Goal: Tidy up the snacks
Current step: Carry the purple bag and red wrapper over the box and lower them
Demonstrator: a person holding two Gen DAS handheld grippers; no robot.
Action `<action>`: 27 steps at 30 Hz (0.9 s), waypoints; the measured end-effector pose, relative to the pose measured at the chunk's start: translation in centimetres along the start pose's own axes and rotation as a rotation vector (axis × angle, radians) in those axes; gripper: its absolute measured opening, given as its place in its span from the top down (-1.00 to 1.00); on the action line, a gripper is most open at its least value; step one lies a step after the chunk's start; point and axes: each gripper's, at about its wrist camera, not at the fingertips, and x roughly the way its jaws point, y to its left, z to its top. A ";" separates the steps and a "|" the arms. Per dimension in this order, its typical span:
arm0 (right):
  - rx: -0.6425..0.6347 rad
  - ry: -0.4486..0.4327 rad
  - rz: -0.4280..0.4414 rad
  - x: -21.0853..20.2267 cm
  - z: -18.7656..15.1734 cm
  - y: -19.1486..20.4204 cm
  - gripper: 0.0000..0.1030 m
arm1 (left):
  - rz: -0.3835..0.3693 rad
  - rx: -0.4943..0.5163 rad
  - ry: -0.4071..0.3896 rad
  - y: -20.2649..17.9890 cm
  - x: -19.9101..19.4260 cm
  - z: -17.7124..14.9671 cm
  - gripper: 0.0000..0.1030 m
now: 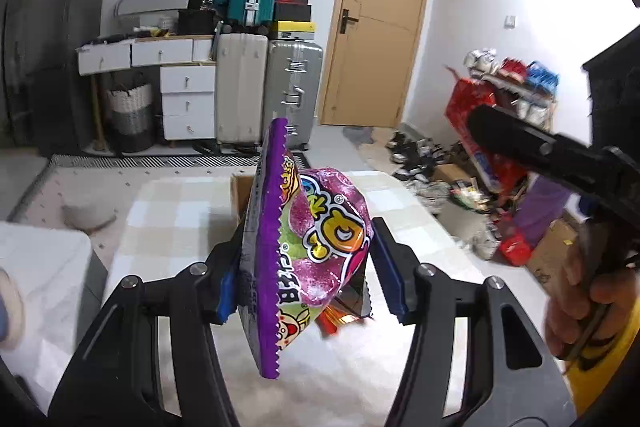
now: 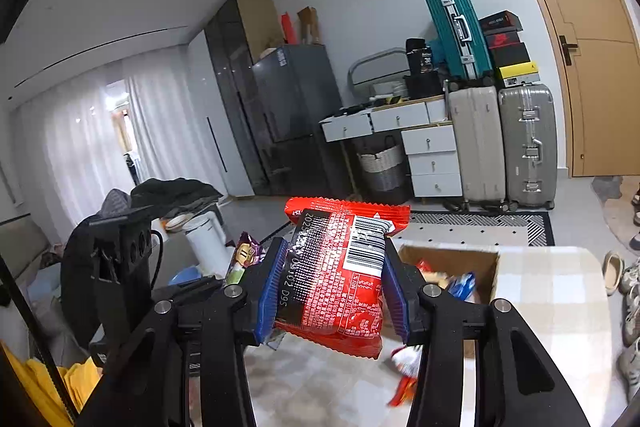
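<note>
Left hand-held gripper clenched on purple candy bag, bag upright, lifted above counter. Right hand-held gripper clenched on red snack packet, raised just beside open cardboard box of snacks.

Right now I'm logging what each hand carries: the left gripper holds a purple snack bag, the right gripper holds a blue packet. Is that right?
Not quite. The right gripper holds a red packet, not a blue one, as the right wrist view shows. The left gripper does hold the purple snack bag.
</note>
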 end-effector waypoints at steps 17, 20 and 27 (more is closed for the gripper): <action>0.106 0.086 -0.051 9.9 2.7 -10.3 0.11 | 0.012 0.033 0.090 -1.1 14.4 6.8 -0.04; 0.121 0.116 -0.059 11.8 2.3 -11.7 0.11 | 0.013 0.018 0.133 -0.2 18.0 6.9 -0.04; 0.138 0.198 -0.079 16.5 0.9 -14.7 0.11 | 0.022 -0.008 0.238 2.5 27.4 6.3 -0.04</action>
